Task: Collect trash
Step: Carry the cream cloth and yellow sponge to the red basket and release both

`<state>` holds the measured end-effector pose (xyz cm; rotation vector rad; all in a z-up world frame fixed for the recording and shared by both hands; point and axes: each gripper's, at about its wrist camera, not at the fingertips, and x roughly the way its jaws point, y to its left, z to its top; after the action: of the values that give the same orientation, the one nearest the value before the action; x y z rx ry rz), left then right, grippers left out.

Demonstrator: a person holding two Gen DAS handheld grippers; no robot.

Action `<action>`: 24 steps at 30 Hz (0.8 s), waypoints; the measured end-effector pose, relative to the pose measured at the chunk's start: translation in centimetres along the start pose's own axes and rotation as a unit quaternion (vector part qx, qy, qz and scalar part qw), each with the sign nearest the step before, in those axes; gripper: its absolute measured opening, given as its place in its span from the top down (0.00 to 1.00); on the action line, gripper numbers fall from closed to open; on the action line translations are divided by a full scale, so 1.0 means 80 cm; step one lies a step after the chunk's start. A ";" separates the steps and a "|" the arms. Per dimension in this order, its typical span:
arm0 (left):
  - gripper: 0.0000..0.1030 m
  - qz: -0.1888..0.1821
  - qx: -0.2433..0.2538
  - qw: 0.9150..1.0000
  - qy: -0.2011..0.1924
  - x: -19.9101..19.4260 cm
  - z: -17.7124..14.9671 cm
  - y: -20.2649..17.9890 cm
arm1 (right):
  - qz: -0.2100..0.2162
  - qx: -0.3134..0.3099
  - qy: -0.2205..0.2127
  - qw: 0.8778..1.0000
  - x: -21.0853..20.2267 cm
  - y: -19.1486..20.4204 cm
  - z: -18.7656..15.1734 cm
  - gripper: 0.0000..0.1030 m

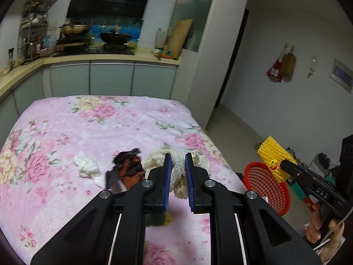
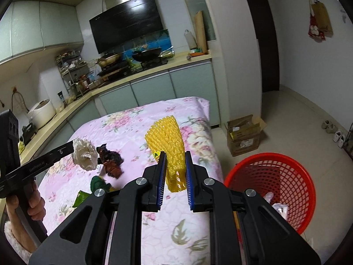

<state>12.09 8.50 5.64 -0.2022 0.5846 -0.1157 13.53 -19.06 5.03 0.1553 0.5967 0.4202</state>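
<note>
Home kitchen: range hood (image 2: 128, 22), wok (image 2: 146, 55), counter cabinets (image 1: 110, 77).

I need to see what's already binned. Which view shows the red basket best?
The right wrist view: the red basket shows its open mouth with pale trash inside. The left wrist view shows only part of it, behind the gripper's arm.

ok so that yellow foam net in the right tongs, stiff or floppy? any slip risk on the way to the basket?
The yellow foam net probably holds its shape: it stands up fanned above the right tongs without drooping. It is likely very light and squashy, since it looks pinched narrow between the pads. Slip seems unlikely with that open mesh, though a snag on the red basket is possible.
</note>
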 end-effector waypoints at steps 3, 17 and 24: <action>0.88 -0.008 0.011 1.000 0.001 0.008 0.002 -0.018 | -0.009 0.009 -0.004 1.000 -0.006 -0.013 0.001 0.84; 0.88 -0.062 0.058 0.996 0.025 0.051 0.008 -0.111 | -0.059 0.064 -0.016 0.996 -0.030 -0.078 0.005 0.84; 0.88 -0.092 0.081 0.992 0.039 0.071 0.008 -0.162 | -0.094 0.089 -0.025 0.991 -0.036 -0.104 0.008 0.84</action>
<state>16.52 -4.95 5.97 -0.0932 0.6313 -0.3493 14.56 -27.85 4.88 0.2778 0.5927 0.1799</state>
